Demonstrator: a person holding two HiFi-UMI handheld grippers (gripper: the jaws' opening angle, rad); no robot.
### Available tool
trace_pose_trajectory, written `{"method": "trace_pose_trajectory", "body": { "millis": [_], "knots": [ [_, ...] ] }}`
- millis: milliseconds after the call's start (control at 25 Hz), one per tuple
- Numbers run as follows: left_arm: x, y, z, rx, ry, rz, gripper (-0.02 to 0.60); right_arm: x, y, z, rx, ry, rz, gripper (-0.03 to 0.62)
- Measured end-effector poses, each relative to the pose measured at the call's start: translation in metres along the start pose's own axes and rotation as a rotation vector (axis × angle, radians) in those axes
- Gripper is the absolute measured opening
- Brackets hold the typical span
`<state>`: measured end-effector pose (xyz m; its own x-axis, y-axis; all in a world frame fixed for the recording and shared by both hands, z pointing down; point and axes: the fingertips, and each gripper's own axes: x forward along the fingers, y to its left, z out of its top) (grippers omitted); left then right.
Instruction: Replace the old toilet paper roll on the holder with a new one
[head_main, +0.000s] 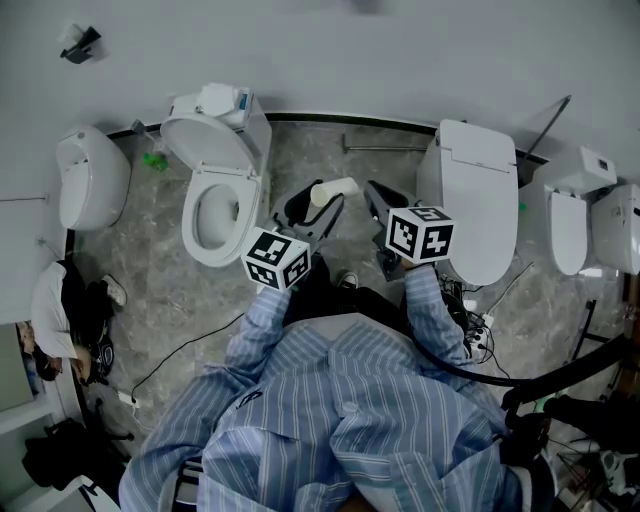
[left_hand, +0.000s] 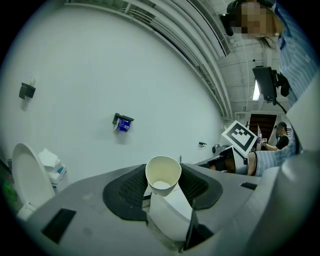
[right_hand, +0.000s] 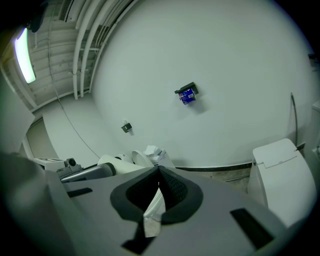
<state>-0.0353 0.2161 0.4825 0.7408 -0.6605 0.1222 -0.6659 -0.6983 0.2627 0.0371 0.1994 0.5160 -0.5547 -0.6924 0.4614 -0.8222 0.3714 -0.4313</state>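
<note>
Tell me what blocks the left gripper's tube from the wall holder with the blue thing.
Nothing visible. The left gripper grips the cardboard tube; only open air shows between it and the wall holder ahead.

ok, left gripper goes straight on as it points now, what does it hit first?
Probably the bare white wall, just right of the wall holder; nothing nearer shows in that line. The cardboard tube it holds would touch first. Depth unclear.

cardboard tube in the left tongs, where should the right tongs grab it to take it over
Probably its free open end, approached from the right: the cardboard tube sticks out past the left tongs, whose pads hold its rear part. It is hollow, so squeeze lightly.
</note>
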Motion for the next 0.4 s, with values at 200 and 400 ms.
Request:
{"method": "trace_pose_trajectory", "body": {
  "millis": [200,400],
  "knots": [
    [0.0030,-0.0069,0.0007,0.012,-0.010,-0.012,0.190,-0.0041,-0.0057,-0.0005,0.006,0.001,-0.004,0.006],
    [0.0055,-0.0091,-0.0007,0.005,-0.005,-0.008,0.190,-0.0060,-0.0081,-0.0028,0.007,0.009,0.001,0.006]
  ]
}}
